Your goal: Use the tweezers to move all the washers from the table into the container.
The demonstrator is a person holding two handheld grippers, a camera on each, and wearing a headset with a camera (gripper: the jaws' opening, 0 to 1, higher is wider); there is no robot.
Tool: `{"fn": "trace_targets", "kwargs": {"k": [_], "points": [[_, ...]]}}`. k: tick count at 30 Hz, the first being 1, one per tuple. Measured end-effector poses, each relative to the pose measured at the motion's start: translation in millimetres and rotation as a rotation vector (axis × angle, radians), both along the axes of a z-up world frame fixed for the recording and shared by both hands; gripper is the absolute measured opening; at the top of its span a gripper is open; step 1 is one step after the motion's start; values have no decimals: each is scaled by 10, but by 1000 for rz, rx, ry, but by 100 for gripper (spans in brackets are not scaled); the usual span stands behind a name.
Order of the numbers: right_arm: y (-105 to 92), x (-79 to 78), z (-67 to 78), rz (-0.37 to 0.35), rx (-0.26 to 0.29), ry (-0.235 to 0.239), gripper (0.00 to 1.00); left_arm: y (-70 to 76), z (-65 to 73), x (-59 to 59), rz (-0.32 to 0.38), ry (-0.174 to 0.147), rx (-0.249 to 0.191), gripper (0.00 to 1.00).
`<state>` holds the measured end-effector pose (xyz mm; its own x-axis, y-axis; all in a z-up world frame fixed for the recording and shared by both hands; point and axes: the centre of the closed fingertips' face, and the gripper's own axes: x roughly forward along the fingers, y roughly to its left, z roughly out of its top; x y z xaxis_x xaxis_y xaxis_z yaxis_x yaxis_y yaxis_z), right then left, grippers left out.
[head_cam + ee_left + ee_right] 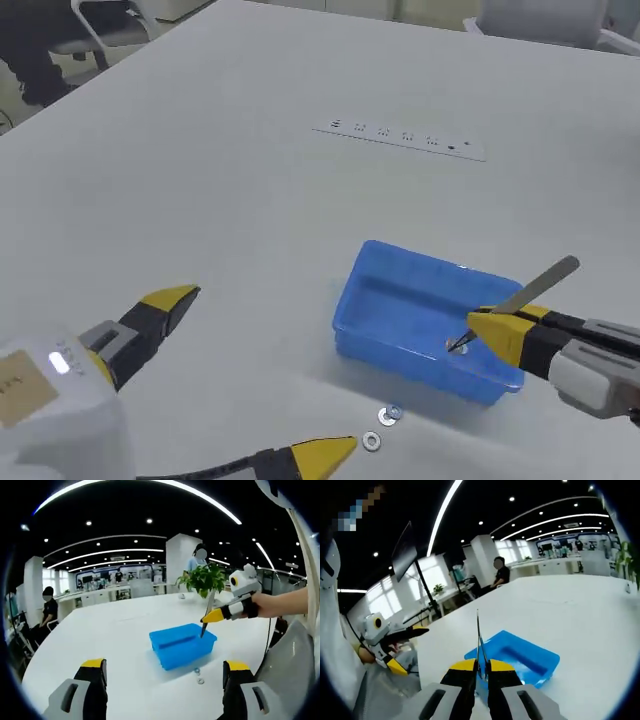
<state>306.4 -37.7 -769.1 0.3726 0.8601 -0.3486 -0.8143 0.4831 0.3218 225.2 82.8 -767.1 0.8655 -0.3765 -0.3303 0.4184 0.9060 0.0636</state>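
A blue container (pixel 385 352) stands on the white table (pixel 230 200). Two small metal washers (pixel 381 427) lie on the table just in front of it. My right gripper (pixel 492 332) is shut on a pair of tweezers (pixel 535 288), whose tips point down inside the container at its right side. I cannot tell whether the tips hold a washer. My left gripper (pixel 260 372) stands wide open over the table, left of the washers, with nothing between its jaws. The left gripper view has the container (pixel 185 656), the washers (pixel 199 676) and the tweezers (pixel 206 616). The right gripper view looks along the tweezers (pixel 478 632) at the container (pixel 542 654).
A socket panel (pixel 400 138) is set flush in the table behind the container. Office chairs (pixel 95 35) stand past the table's far edge. A potted plant (pixel 205 579) sits at the far end, and people are further off in the room.
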Motion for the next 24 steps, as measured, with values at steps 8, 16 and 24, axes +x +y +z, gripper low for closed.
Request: {"fn": "trace_targets", "kwargs": {"k": [8, 16, 24], "points": [[73, 223, -245, 37, -121, -108, 4, 103, 53, 22, 50, 1, -95, 99], [102, 366, -536, 49, -158, -89, 4, 159, 56, 30, 77, -7, -87, 99], [92, 371, -625, 59, -175, -70, 5, 151, 41, 32, 74, 0, -83, 97]]}}
